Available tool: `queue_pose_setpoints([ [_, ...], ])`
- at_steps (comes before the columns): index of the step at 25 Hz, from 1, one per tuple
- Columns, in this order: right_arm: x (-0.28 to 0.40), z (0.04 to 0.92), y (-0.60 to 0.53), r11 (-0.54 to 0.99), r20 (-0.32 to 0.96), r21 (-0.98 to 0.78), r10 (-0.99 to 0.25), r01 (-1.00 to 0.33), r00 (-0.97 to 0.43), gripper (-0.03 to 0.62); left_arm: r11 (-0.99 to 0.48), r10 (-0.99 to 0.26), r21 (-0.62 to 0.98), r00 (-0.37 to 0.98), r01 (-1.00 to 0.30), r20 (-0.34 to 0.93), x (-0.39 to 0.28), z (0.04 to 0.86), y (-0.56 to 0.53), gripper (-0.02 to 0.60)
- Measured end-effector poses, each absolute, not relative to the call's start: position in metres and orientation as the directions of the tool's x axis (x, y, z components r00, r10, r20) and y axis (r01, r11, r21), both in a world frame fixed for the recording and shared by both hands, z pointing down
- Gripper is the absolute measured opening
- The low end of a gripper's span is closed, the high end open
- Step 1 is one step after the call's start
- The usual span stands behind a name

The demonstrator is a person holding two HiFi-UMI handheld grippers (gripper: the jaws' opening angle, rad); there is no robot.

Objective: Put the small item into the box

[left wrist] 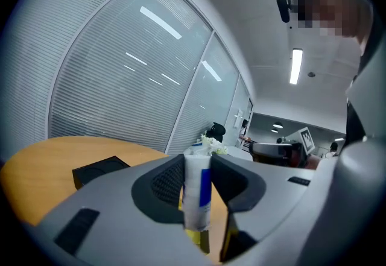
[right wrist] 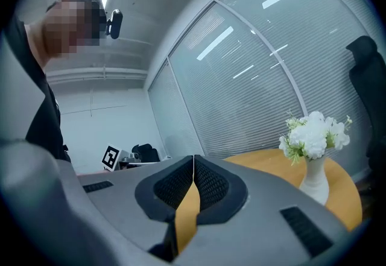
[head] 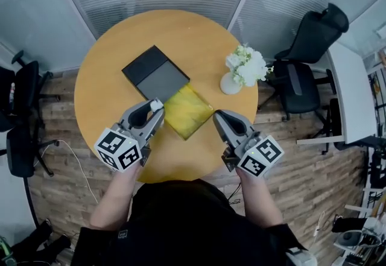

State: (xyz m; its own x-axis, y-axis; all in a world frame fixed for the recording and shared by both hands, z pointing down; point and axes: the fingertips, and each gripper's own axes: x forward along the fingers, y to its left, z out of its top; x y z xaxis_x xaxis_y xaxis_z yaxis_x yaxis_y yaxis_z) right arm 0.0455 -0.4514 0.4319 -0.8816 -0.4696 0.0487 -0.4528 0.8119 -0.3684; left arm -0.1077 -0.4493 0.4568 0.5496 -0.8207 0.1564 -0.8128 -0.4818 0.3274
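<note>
While the left gripper [head: 155, 111] pinches a white tube [left wrist: 196, 189], mostly hidden from overhead, we note the right gripper [head: 218, 116] pressed together, empty; the box [head: 154, 72] lies just beyond the tube.

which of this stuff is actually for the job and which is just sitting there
For the job: small white and blue tube, held in the left gripper; black box on the round table.
Just lying about: vase of white flowers; yellow flat pack, role unclear; office chairs; right gripper, shut and empty.
</note>
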Motion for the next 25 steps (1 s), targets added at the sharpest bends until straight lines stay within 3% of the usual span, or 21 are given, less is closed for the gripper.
queue_pose_setpoints([
  [25,0.089,0.498,-0.479,0.787,0.139,-0.454,-0.401,-0.418,-0.906,0.037,-0.336,-0.737,0.452,0.530,-0.826,0.421,-0.045,0.624,-0.510,0.141],
])
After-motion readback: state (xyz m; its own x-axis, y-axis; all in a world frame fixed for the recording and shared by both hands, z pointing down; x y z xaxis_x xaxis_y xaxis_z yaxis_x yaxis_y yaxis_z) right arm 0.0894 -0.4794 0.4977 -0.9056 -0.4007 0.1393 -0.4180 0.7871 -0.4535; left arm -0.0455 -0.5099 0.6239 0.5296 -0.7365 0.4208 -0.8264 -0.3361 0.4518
